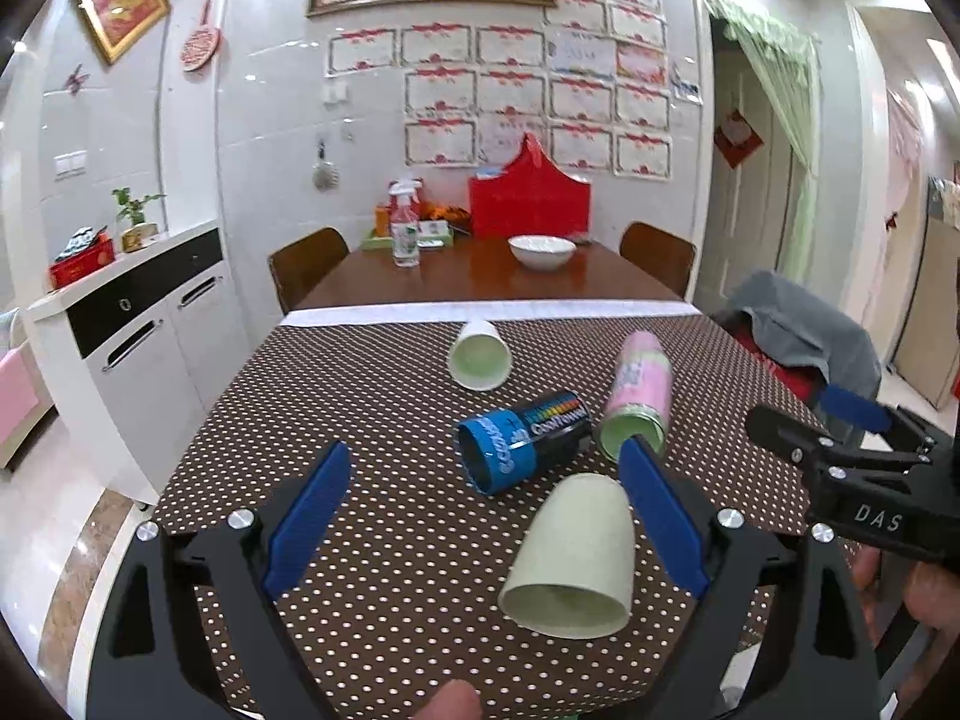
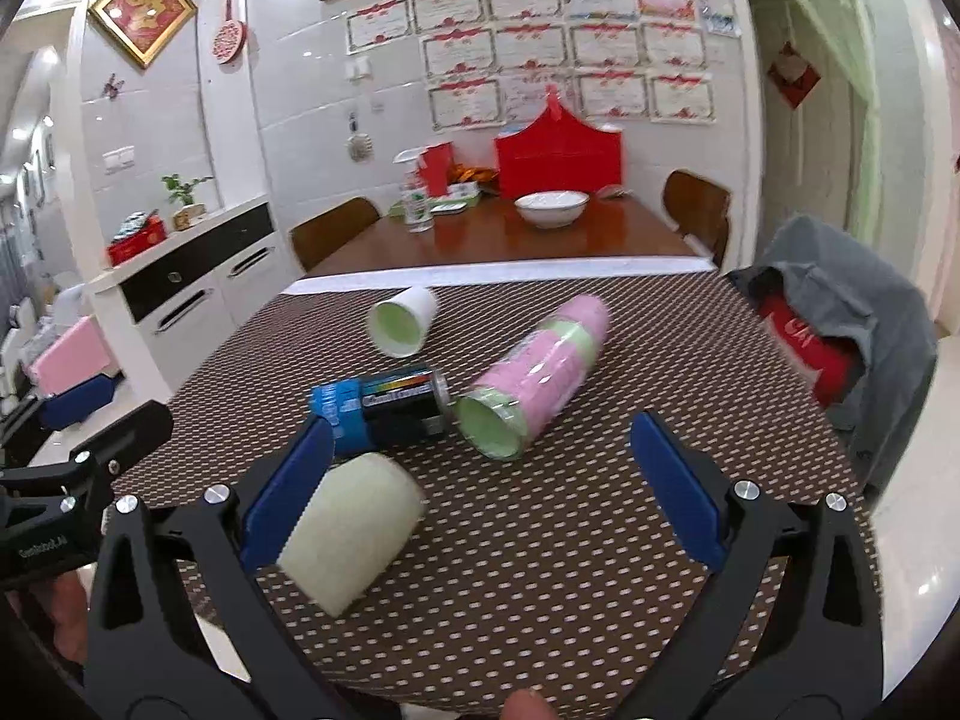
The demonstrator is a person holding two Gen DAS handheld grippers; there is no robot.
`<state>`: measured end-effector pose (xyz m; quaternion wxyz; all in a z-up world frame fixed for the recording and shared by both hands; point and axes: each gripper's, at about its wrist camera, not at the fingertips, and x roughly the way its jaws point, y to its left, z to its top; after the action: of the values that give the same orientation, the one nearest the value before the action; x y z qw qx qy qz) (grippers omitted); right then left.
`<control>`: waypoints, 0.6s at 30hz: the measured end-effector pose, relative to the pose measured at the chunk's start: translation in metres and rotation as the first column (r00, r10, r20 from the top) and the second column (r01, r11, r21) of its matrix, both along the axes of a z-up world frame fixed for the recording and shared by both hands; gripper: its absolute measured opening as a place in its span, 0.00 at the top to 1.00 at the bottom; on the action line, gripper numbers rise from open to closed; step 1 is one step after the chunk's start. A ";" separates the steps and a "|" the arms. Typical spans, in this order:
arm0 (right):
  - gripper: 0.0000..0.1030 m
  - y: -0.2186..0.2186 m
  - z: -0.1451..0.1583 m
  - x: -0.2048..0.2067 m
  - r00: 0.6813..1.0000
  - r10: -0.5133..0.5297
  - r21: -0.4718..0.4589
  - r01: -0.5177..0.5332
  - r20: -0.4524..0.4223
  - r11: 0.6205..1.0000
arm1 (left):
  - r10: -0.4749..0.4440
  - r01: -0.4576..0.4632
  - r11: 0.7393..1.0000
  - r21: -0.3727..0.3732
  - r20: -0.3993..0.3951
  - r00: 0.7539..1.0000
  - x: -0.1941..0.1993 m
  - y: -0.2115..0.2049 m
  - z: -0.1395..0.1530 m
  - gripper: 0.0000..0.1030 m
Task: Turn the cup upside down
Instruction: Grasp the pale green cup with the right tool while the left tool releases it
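Note:
A pale green paper cup lies on its side on the dotted tablecloth, mouth toward me, between my left gripper's fingers and close to the right one. My left gripper is open and holds nothing. In the right wrist view the same cup lies beside the left finger of my right gripper, which is open and empty. A second cup lies on its side farther back, mouth toward me; it also shows in the right wrist view.
A blue-and-black can and a pink-green wrapped sleeve of cups lie on their sides mid-table. Behind is a wooden table with a white bowl and spray bottle. A chair with grey clothing stands right, a cabinet left.

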<state>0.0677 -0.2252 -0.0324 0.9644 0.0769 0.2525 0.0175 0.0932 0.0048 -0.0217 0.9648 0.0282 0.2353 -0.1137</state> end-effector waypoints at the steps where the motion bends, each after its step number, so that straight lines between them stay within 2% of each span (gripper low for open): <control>1: 0.06 0.002 0.000 0.002 1.000 0.007 0.003 -0.007 -0.008 1.000 | 0.009 -0.009 1.000 -0.004 0.006 1.000 -0.001 0.003 0.000 0.13; 7: 0.06 0.016 -0.007 0.015 0.995 0.064 0.057 -0.059 -0.081 0.997 | 0.064 -0.064 0.998 -0.007 0.046 0.997 -0.007 0.024 -0.002 0.13; 18: 0.06 0.046 -0.011 0.038 0.978 0.099 0.064 -0.089 -0.183 0.994 | 0.155 -0.151 0.988 -0.042 0.116 0.981 -0.006 0.073 0.000 0.13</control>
<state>0.1057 -0.1793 -0.0429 0.9321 0.0929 0.3443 0.0627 0.0871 0.0782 -0.0217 0.9834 0.0008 0.1769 -0.0412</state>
